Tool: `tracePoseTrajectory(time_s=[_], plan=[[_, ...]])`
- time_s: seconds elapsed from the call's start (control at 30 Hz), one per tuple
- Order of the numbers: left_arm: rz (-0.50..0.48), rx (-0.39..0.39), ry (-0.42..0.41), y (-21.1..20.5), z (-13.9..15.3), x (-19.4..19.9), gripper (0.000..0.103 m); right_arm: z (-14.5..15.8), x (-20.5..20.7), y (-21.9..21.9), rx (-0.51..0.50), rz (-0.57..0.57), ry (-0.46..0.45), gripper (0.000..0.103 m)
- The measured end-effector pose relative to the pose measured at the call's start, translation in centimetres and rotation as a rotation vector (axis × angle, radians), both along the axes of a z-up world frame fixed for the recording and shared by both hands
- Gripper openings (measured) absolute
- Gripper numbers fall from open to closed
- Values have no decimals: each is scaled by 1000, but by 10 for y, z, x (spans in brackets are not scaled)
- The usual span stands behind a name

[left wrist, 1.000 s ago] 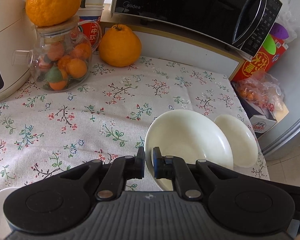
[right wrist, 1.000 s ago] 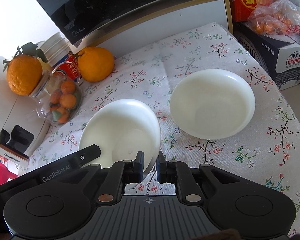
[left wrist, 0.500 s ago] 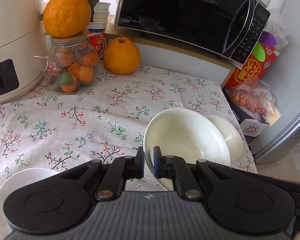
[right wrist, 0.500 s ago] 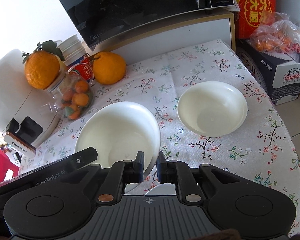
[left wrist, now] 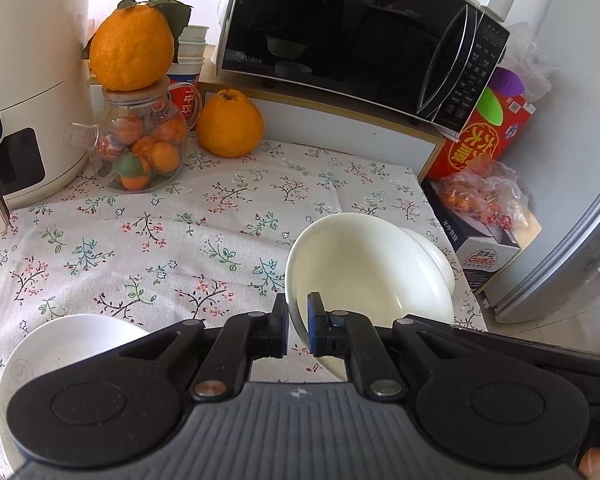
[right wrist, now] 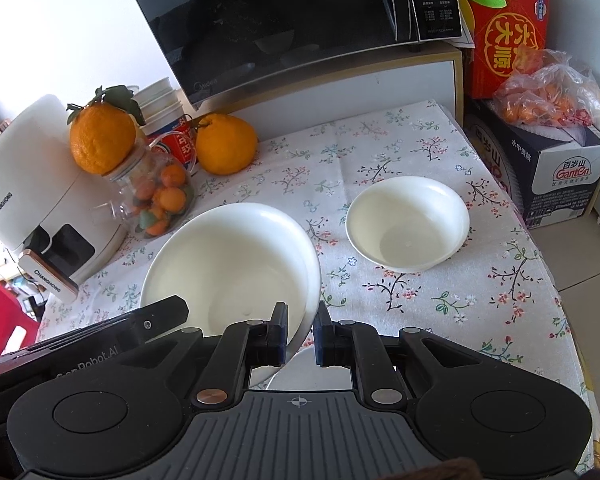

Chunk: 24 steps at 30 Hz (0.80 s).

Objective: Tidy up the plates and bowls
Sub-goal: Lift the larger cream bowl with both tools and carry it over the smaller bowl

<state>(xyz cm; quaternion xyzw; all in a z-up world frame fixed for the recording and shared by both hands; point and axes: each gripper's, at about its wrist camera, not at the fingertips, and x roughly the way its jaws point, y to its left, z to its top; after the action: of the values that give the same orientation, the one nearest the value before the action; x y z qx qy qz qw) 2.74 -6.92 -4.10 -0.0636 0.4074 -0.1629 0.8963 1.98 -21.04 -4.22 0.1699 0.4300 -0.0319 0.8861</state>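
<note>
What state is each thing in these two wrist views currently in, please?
Left gripper: shut on the held bowl's rim.
Right gripper: shut on the opposite rim.
Held bowl: lifted, tilted, empty.
Second bowl: upright on the tablecloth, empty.
Patterned plate: flat on the cloth, empty.
Microwave: door closed.
Glass jar: lidded, holding small oranges, a large orange on top.

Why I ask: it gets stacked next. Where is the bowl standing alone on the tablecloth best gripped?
Pinch the standing bowl at its near rim, coming from above, one jaw inside and one outside: it sits upright, with a thin flared wall, too wide to span. The right gripper is shut on the held bowl.
</note>
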Motion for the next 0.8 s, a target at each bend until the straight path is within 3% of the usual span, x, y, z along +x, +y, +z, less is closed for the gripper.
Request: tracePoseTrajectory(time_s=[0.8], plan=[[-129,74,36,-36,-22,-34,11,-8,-41,-26,-83,77,66,15]])
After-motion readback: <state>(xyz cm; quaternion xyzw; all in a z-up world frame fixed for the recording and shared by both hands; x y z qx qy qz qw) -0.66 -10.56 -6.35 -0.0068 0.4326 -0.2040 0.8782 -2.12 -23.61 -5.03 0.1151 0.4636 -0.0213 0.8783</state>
